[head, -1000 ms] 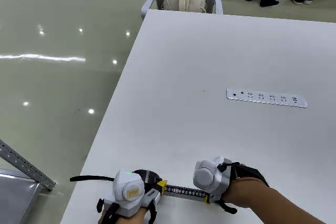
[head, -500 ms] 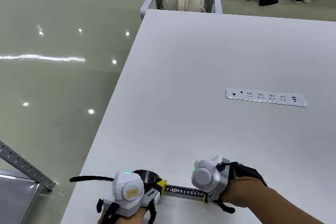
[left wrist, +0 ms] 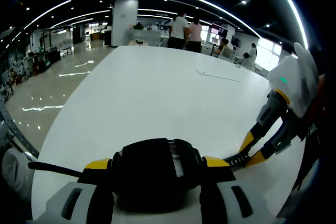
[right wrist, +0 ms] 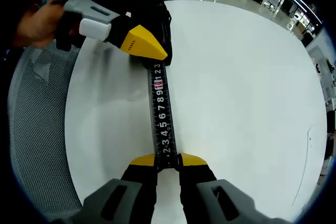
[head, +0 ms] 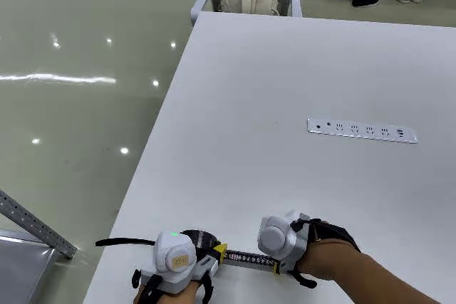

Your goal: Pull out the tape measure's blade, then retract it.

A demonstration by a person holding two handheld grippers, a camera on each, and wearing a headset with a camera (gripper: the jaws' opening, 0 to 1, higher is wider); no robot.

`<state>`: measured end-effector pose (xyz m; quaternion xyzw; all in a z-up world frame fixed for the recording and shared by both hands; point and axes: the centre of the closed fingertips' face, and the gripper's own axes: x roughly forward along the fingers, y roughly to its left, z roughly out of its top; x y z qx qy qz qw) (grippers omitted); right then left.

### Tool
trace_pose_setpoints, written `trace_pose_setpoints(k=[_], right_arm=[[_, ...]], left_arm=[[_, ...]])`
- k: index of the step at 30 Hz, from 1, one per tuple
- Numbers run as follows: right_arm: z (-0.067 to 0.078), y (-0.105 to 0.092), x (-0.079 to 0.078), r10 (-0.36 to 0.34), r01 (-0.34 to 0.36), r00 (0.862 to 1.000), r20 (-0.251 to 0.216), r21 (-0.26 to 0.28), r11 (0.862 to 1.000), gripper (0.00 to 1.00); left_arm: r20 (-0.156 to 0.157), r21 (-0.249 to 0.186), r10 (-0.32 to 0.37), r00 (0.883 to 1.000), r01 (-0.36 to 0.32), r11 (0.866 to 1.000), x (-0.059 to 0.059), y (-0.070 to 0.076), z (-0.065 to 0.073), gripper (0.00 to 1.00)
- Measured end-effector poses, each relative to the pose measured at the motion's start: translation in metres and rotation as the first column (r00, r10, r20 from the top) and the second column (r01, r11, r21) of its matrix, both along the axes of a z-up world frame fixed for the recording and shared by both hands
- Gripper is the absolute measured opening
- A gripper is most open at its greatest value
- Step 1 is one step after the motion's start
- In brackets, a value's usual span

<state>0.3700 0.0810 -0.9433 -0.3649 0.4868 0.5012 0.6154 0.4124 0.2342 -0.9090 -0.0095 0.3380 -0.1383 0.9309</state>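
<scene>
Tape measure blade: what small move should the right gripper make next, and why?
Probably keep easing the right gripper toward the black tape measure case, feeding the dark numbered blade back in. The gripper is shut on the blade's tip and a short stretch is still out. The left gripper clamps the case, and the right gripper has crept closer over the last second.

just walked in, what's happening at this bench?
A person is working a tape measure with two handheld grippers at a white table. The left gripper is shut on the black tape measure case, and the right gripper pinches the end of the blade. A short stretch of blade is out, running straight between them. A power strip lies farther back on the table.
</scene>
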Motion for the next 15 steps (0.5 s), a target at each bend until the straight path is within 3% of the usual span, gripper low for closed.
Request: trace_pose_setpoints(k=[15], right_arm=[[-0.0004, 0.0041, 0.0013, 0.001, -0.001, 1.0, -0.003, 0.006, 1.0, 0.15]], left_arm=[[-0.002, -0.001, -0.001, 1.0, 0.001, 1.0, 0.0006, -0.0001, -0.0005, 0.63]])
